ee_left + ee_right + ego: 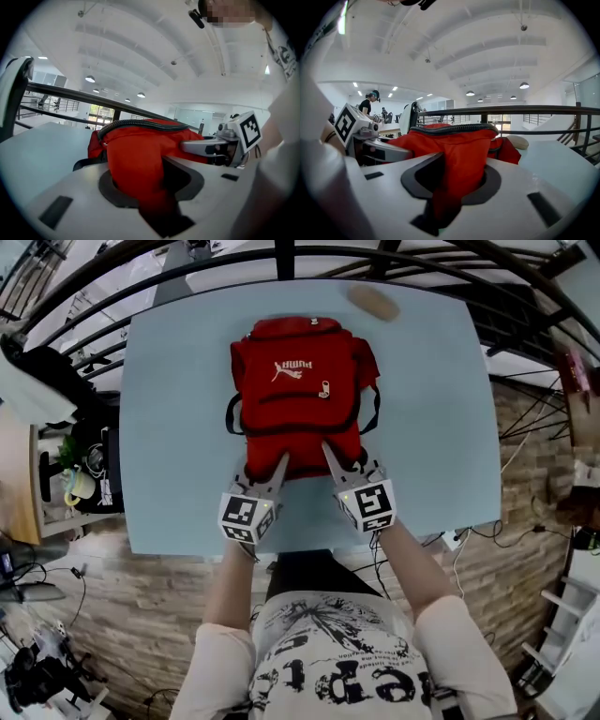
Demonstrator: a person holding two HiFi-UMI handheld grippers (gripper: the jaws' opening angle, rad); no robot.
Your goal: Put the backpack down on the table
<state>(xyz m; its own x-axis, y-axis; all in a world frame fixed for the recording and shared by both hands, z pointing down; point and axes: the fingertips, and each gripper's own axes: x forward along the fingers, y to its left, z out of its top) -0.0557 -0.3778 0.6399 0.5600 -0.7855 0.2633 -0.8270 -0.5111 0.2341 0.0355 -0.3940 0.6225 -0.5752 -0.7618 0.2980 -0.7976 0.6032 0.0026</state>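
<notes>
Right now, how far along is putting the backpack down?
Done: backpack lies flat on the table. In hand: left gripper and right gripper sit at its near edge, red fabric between their jaws, a gap beside it. Remaining: pull both clear.

One red backpack (298, 381), one table (178, 437), one tan object (373, 302), two grippers: left gripper (278, 467), right gripper (332, 456).

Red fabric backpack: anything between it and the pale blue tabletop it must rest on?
Nothing visible does. The red fabric backpack already lies flat on the pale blue tabletop; a tan oval object sits beyond it at the far edge.
</notes>
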